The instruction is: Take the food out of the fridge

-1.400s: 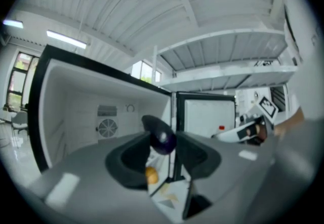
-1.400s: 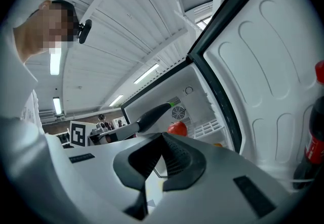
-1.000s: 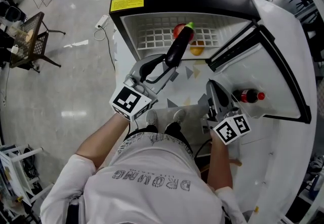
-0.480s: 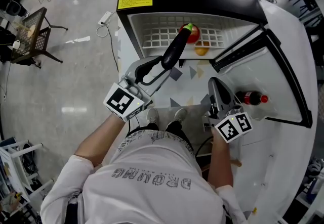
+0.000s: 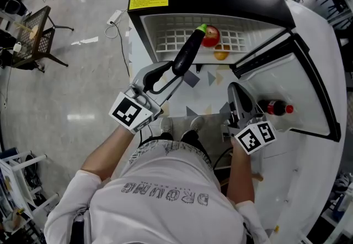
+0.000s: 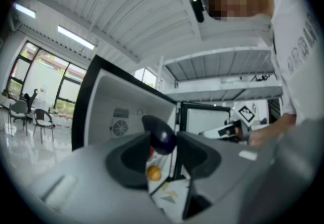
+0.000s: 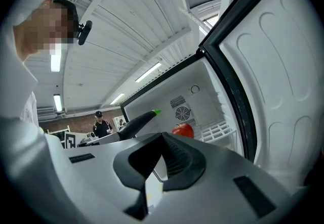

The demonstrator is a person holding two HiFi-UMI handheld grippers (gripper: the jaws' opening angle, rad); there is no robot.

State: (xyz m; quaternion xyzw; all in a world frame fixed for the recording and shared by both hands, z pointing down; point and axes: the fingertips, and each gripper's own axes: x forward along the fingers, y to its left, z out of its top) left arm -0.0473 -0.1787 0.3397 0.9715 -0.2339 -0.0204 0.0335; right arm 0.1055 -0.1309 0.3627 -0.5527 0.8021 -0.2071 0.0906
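A dark purple eggplant [image 5: 186, 54] with a green stem sticks out from my left gripper [image 5: 175, 71], which is shut on its lower end in front of the open fridge [image 5: 165, 39]. In the left gripper view the eggplant's end [image 6: 162, 135] sits pinched between the jaws of the left gripper [image 6: 164, 149]. A red apple [image 5: 212, 37] and an orange [image 5: 221, 54] lie on the fridge's wire shelf. My right gripper [image 5: 235, 91] hangs level beside the open door, shut with nothing in it. The right gripper view shows the right gripper [image 7: 161, 167], the apple [image 7: 183, 130] and the eggplant [image 7: 139, 121].
The fridge door [image 5: 311, 72] stands open at the right, with a red-capped dark bottle [image 5: 276, 108] in its shelf. The person's feet [image 5: 179, 125] are on the floor before the fridge. A cable and power strip [image 5: 113, 20] lie at the fridge's left. A wire rack [image 5: 33, 36] stands far left.
My left gripper with the eggplant has shifted slightly left and back from the fridge opening. The right gripper has stayed where it was.
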